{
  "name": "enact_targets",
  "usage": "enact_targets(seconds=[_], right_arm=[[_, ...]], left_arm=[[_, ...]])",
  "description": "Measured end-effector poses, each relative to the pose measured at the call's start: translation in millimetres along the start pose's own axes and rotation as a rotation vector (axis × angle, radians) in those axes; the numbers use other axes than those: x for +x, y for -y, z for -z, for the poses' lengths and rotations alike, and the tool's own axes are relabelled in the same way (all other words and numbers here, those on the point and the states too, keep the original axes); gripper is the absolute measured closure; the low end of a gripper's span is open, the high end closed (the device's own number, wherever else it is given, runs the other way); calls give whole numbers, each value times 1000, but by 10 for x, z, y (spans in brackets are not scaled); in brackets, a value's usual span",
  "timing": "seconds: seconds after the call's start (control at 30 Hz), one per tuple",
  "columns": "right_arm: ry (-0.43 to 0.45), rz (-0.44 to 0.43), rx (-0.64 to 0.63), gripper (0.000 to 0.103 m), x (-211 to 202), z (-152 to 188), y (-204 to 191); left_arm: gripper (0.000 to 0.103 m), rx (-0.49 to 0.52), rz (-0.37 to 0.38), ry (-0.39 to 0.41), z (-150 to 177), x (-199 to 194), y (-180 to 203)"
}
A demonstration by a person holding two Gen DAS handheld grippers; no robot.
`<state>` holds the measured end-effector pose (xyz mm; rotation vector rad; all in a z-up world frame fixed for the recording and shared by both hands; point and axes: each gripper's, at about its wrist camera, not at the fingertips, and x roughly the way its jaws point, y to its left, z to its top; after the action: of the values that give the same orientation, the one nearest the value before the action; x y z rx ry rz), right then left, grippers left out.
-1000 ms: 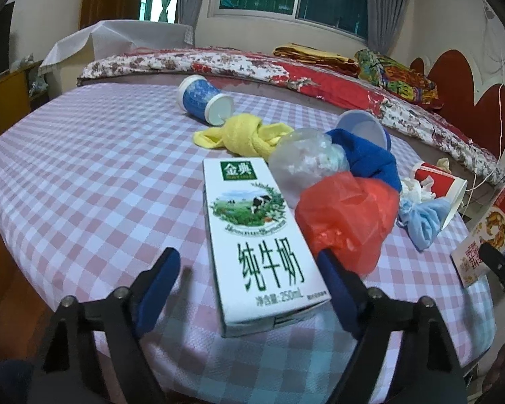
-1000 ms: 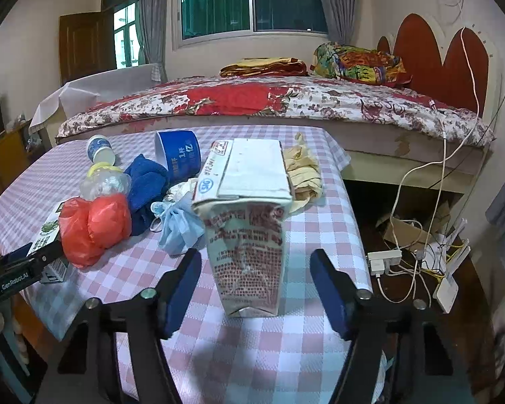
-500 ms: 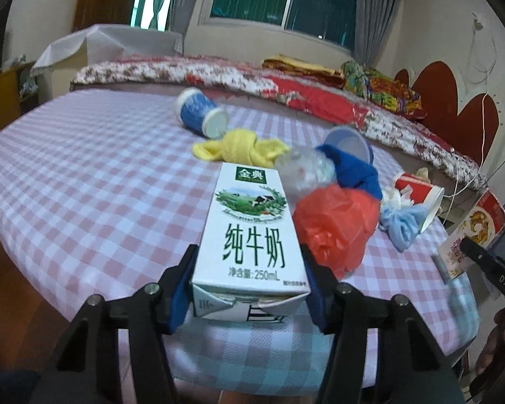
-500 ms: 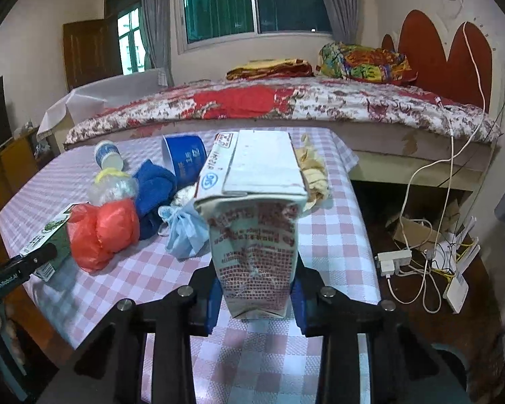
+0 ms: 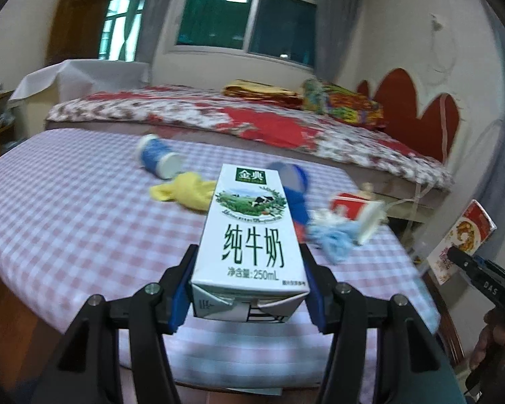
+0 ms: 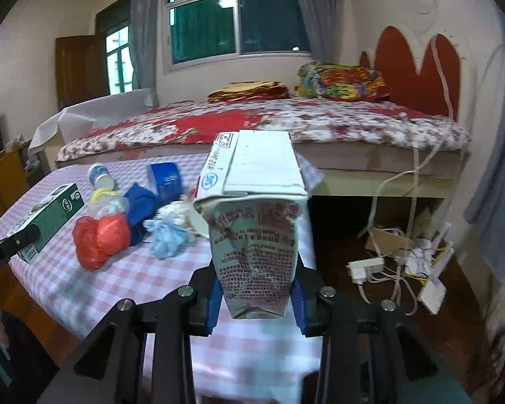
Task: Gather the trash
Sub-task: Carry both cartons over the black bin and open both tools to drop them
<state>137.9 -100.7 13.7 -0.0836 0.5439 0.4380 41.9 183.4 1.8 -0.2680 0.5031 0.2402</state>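
My left gripper (image 5: 249, 269) is shut on a white and green milk carton (image 5: 252, 232), held flat above the near edge of the pink checked table (image 5: 67, 208). My right gripper (image 6: 256, 289) is shut on a crumpled carton with red print (image 6: 256, 222), lifted off the table's right end. In the right wrist view the milk carton (image 6: 50, 217) shows at far left. More trash lies on the table: a red plastic bag (image 6: 101, 239), a tipped blue cup (image 5: 158, 160), a yellow cloth (image 5: 188, 192), a blue cloth (image 6: 138, 205), a red and white cup (image 5: 353, 208) and a light blue wad (image 6: 166, 239).
A bed with a floral cover (image 5: 252, 124) runs along the table's far side. Cables and a white power strip (image 6: 367, 266) lie on the floor to the right of the table. A person's hand (image 5: 491, 343) shows at the right edge.
Both grippers went from open around their cartons to shut on them. Both cartons then rose off the table and came toward the cameras.
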Motion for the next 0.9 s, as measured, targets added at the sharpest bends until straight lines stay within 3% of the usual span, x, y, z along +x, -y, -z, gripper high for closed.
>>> enact_targets(seconds=[0.27, 0.63, 0.9], right_arm=[[-17, 139, 53, 66, -438, 254, 615], [-104, 333, 162, 66, -1009, 921, 1486], [-157, 355, 240, 66, -1130, 1359, 1853]], left_arm=[[46, 93, 196, -33, 99, 55, 733], [46, 296, 510, -146, 421, 65, 1987], [46, 424, 630, -258, 885, 155, 2602]])
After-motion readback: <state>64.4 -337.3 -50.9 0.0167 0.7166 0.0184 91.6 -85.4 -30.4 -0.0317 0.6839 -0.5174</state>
